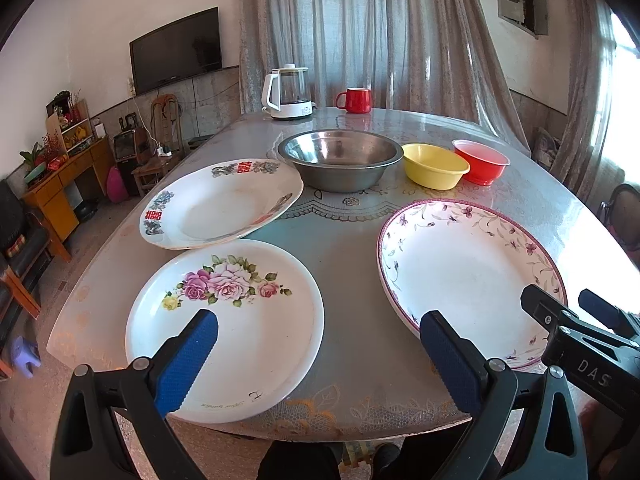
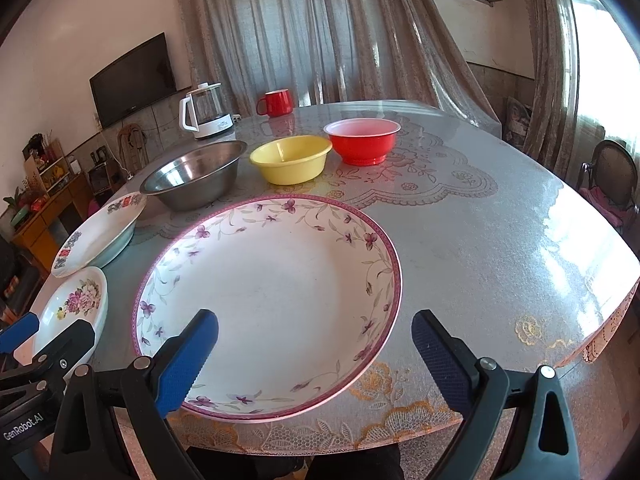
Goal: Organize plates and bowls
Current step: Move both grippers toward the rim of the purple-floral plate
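Both pairs of tongs hang spread and empty at the near edge of the desk (image 2: 500, 240). The left tongs (image 1: 320, 344) hover by the rose plate (image 1: 240, 332), the right tongs (image 2: 316, 344) over the purple-rimmed plate (image 2: 276, 300). A third plate (image 1: 224, 204) lies behind the rose one, and further back stand a steel bowl (image 1: 340, 164), a yellow bowl (image 2: 292, 164) and a red bowl (image 2: 362, 140) in a row.

Three white ceramic plates lie flat and apart at the table's near edge, one rose-printed (image 1: 226, 330), one red-character-rimmed (image 1: 222, 203), one purple-vine-rimmed (image 2: 266, 304), behind them a row: steel bowl (image 1: 340, 164), yellow plastic bowl (image 2: 292, 158), red plastic bowl (image 2: 362, 140).
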Tool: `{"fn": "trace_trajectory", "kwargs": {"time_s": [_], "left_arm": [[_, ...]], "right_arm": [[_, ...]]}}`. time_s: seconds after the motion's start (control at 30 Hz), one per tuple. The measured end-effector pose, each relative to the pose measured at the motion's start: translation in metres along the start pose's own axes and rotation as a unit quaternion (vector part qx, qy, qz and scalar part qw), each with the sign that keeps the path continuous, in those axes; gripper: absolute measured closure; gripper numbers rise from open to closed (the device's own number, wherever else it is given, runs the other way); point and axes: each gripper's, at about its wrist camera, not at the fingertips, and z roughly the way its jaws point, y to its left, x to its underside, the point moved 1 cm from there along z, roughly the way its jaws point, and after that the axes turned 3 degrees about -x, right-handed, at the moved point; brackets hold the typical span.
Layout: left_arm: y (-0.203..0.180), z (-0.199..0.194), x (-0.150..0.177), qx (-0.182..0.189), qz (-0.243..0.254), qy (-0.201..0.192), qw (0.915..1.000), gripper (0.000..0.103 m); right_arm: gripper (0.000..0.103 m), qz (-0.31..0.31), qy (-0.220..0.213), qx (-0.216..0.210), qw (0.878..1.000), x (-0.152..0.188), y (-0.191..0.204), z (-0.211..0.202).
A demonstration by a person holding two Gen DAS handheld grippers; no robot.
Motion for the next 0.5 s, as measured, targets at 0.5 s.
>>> {"fn": "trace_trajectory", "kwargs": {"time_s": [0.5], "left_arm": [[-0.02,0.003,-0.005,0.007,0.036,0.001,0.9993,0.001]], "right_arm": [[0.004,0.036,-0.006,0.021,0.999,-0.006,-0.038,0.004]]}}
